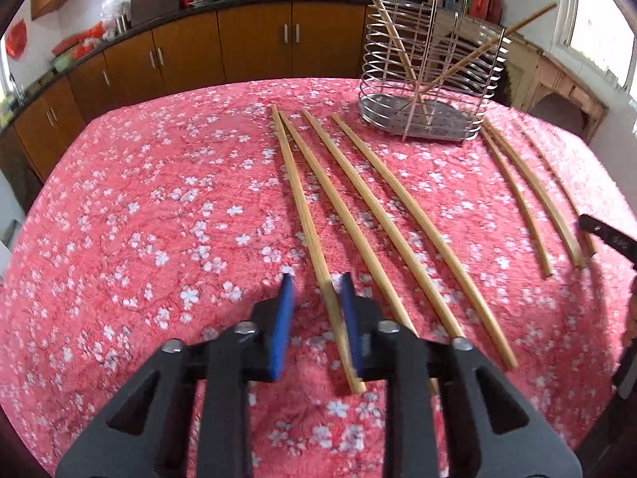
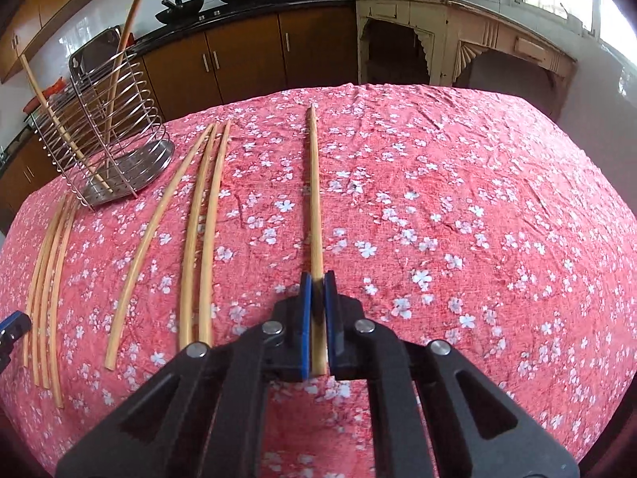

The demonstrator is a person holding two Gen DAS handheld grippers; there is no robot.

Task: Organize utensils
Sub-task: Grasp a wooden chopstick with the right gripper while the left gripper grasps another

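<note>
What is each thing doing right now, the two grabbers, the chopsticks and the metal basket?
Left gripper: open around the leftmost chopstick.
Right gripper: shut on the rightmost chopstick.
Wire holder: upright, with two leaning chopsticks inside.
Other chopsticks: lying flat on the tablecloth.

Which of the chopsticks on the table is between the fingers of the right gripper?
The lone chopstick lying farthest right, apart from the others. The right gripper is shut on its near end; the rest lie free, left of it.
</note>
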